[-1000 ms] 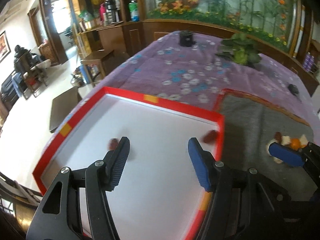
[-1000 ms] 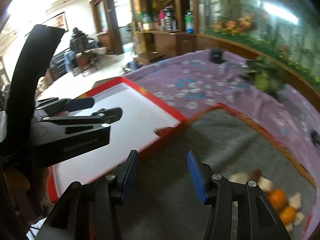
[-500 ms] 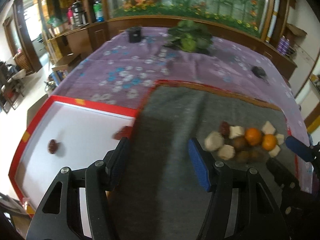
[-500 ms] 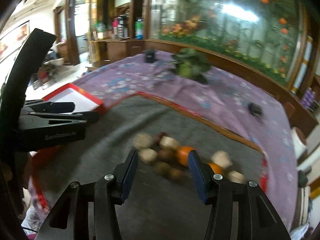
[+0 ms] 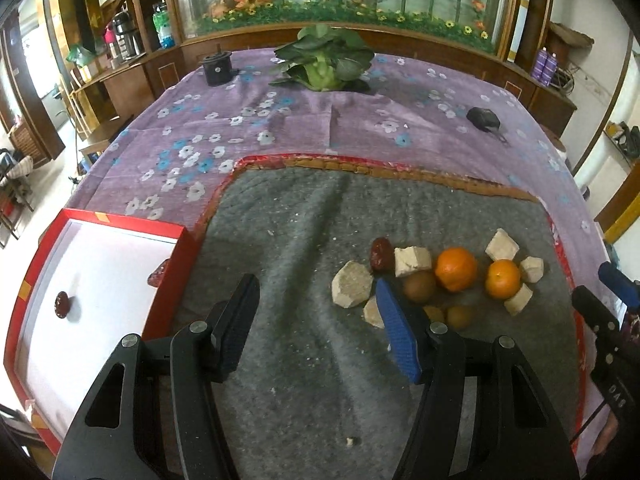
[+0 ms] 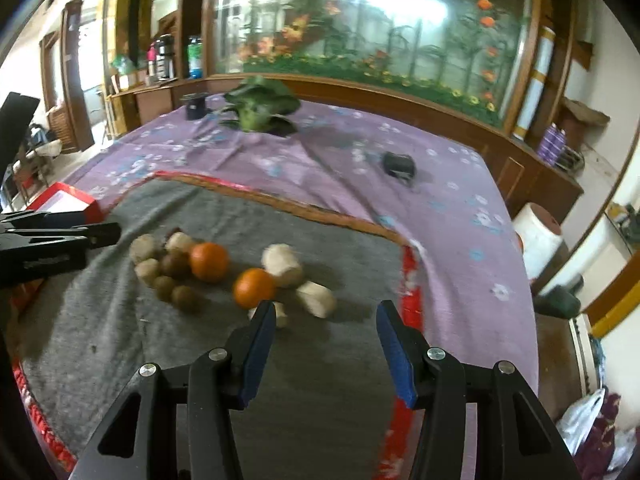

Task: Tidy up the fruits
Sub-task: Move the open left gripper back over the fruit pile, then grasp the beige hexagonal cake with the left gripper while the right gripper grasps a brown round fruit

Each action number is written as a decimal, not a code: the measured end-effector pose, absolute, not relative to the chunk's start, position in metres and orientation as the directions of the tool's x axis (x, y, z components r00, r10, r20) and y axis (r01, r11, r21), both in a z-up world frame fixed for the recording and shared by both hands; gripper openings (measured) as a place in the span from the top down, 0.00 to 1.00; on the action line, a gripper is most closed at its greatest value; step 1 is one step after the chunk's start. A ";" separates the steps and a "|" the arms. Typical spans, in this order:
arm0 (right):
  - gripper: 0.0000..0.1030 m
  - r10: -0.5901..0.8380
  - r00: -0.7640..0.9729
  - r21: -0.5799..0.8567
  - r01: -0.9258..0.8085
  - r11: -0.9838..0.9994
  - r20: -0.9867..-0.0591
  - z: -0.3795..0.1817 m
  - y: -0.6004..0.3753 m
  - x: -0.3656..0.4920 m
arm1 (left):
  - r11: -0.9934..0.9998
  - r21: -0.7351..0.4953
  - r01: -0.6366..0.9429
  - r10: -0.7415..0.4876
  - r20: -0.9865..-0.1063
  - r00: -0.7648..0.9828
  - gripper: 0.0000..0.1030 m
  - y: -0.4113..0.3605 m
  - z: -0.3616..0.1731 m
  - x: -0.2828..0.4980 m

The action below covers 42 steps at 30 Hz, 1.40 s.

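A pile of fruit lies on the grey mat: two oranges, a red date, brown round fruits and several beige chunks. The pile also shows in the right wrist view, with an orange in it. A red-rimmed white tray at the left holds two red dates. My left gripper is open and empty above the mat, left of the pile. My right gripper is open and empty, right of the pile.
A purple flowered cloth covers the table. On it are a green leafy vegetable, a black cup and a small black object. Wooden cabinets and an aquarium stand behind. The table edge drops off at the left and right.
Both grippers have swung right, away from the tray and towards the fruit pile. Both stay open and empty.
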State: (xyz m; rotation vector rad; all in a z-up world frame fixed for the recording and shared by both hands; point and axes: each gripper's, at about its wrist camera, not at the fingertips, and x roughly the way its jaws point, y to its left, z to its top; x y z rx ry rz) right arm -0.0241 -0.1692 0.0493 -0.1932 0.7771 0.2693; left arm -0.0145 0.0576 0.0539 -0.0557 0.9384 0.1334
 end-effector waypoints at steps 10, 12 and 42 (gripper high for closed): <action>0.51 0.114 0.694 -0.058 -0.220 0.974 -0.711 0.047 -0.214 -0.020 | 0.993 0.021 -0.117 0.085 -0.813 0.575 0.41 0.043 0.050 -0.006; 0.51 0.103 0.694 -0.052 -0.198 0.979 -0.713 0.047 -0.223 -0.019 | 0.993 0.019 -0.116 0.082 -0.817 0.570 0.41 0.042 0.048 -0.005; 0.50 0.438 0.511 0.222 -0.429 0.876 -0.739 0.028 -0.168 -0.019 | 0.997 -0.063 0.034 -0.072 -0.861 0.504 0.41 0.064 0.029 0.003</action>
